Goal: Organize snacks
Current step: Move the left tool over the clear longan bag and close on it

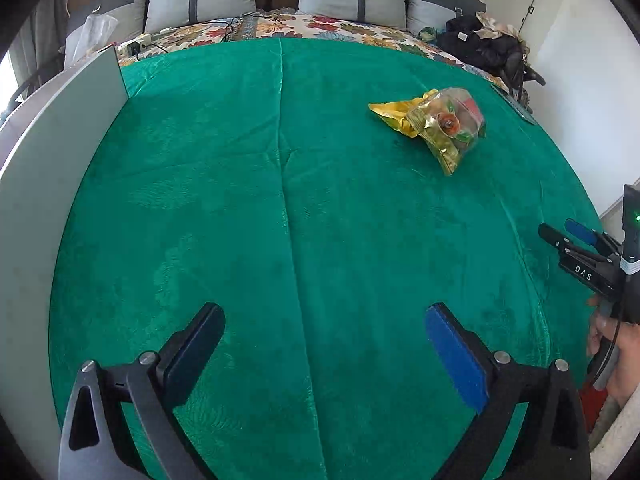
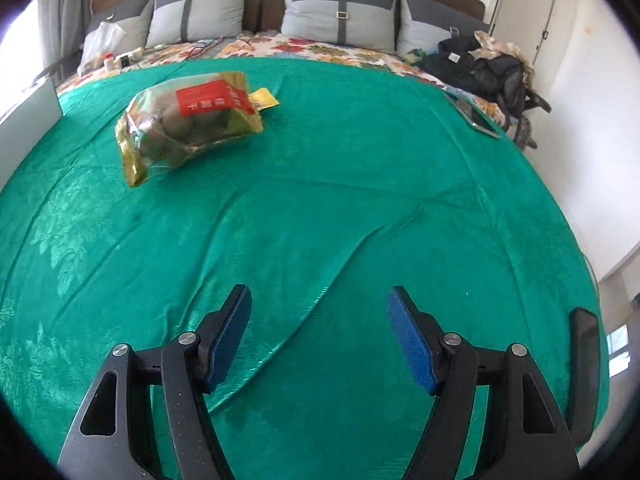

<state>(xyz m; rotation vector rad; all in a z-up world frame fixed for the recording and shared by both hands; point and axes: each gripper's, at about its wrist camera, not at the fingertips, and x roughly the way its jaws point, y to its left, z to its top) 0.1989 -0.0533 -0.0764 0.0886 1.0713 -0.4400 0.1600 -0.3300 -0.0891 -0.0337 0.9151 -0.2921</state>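
A clear and gold snack bag (image 1: 448,126) with a red label lies on the green bedspread (image 1: 280,220), with a yellow packet (image 1: 394,110) partly under it. In the right wrist view the snack bag (image 2: 188,120) lies far left and the yellow packet (image 2: 264,99) pokes out behind it. My left gripper (image 1: 324,312) is open and empty, well short of the bag. My right gripper (image 2: 318,298) is open and empty over the bedspread (image 2: 360,200). The right gripper also shows at the right edge of the left wrist view (image 1: 560,228).
A grey-white board (image 1: 60,152) stands along the bed's left side. Grey pillows (image 2: 340,12) and a floral sheet (image 2: 320,50) lie at the head. Dark bags (image 2: 488,68) pile at the far right, with a tablet (image 2: 472,114) on the bed's edge. A cable and charger (image 1: 138,46) lie far left.
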